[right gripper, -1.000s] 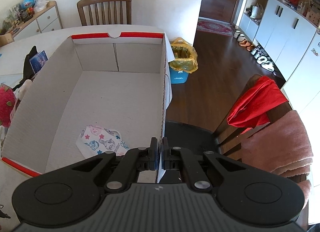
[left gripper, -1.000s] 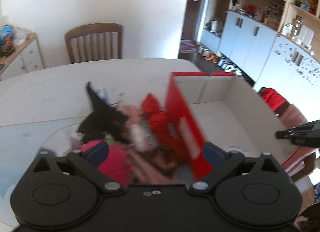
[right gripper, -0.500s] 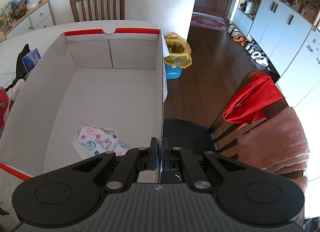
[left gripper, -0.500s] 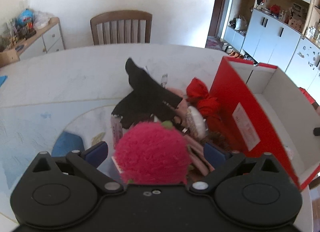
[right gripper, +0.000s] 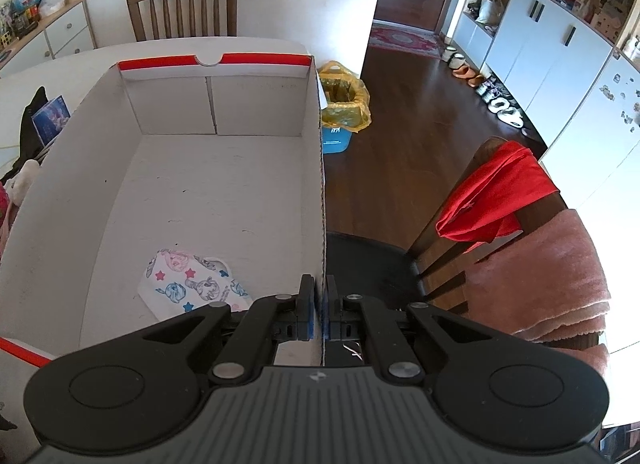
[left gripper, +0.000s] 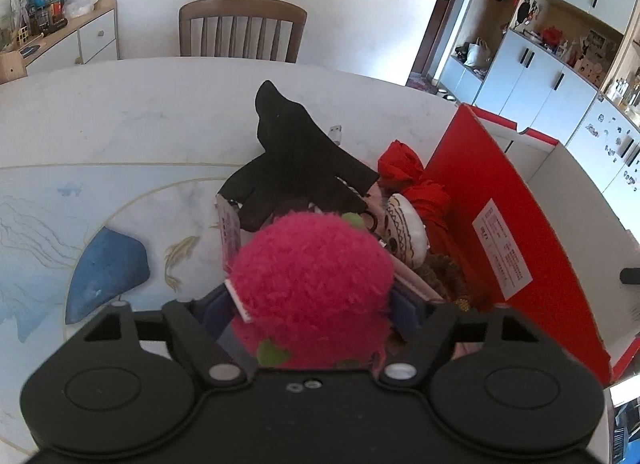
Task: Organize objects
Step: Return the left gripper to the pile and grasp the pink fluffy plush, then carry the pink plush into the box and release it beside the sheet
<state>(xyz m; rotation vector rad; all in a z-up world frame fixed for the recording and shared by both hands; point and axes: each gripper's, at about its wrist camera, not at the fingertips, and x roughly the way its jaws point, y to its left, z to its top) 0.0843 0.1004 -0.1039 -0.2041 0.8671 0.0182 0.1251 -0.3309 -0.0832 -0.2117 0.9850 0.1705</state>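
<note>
Left gripper (left gripper: pixel 312 304) is clamped on a fuzzy pink plush strawberry (left gripper: pixel 312 276), blue pads pressed into both sides; green spots show at its lower edge. It fills the left wrist view's centre, above the pile on the table (left gripper: pixel 120 112).

Pile, from the strawberry: black cloth (left gripper: pixel 296 156) at 12 o'clock, red fabric bundle (left gripper: pixel 416 180) at 1 o'clock, white round piece with dark stitched pattern (left gripper: pixel 404 232) at 2 o'clock touching the red fabric. Blue whale-shaped print or mat (left gripper: pixel 108 272) at 9 o'clock, flat on the tabletop; can't tell which.

Red-and-white cardboard box (left gripper: pixel 500 224) stands at 3 o'clock, red outer wall just beside the pile.

Right gripper (right gripper: pixel 321 304) is pinched onto the right wall of that box (right gripper: pixel 200 184), one finger inside, one outside. Inside the box, one cartoon-print cloth (right gripper: pixel 192 284) lies flat on the floor at 10 o'clock from the gripper tips, near the clamped wall. Chair with red cloth (right gripper: pixel 496 200) and pink towel (right gripper: pixel 552 272) draped over it at 3 o'clock, off the table.
</note>
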